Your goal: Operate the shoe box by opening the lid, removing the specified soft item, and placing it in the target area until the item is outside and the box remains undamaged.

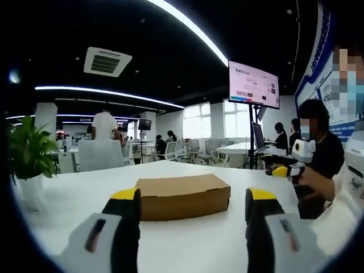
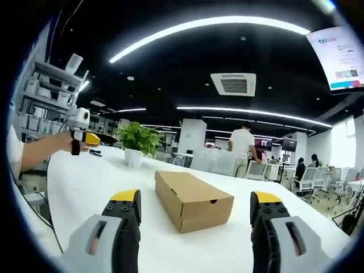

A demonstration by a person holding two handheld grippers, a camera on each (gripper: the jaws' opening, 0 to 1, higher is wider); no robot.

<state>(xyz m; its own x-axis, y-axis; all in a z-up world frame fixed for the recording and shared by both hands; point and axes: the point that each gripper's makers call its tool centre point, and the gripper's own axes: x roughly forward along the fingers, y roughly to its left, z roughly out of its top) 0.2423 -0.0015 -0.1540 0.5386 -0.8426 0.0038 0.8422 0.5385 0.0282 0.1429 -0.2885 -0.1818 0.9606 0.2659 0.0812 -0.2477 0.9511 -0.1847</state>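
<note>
**Closed shoe box on open white table**

The shoe box [image 1: 182, 196] is seen lid-shut, mid-table [image 1: 187, 250], bare surface all round. Left gripper [image 1: 193, 219] and right gripper [image 2: 196, 222] are held wide apart, nothing gripped, short of the box. A potted plant [image 2: 138, 142] is noted far off. Box contents are hidden.

matt cardboard shoe box [image 1: 183, 195], smooth white table [image 1: 187, 244]

With its lid down, the shoe box [image 1: 183, 195] ahead of the spread jaws hides whatever it holds, its near left corner is covered by the left gripper's [image 1: 193, 211] left jaw, and the potted plant [image 1: 28, 156] off to the left is cut by the rim.
</note>
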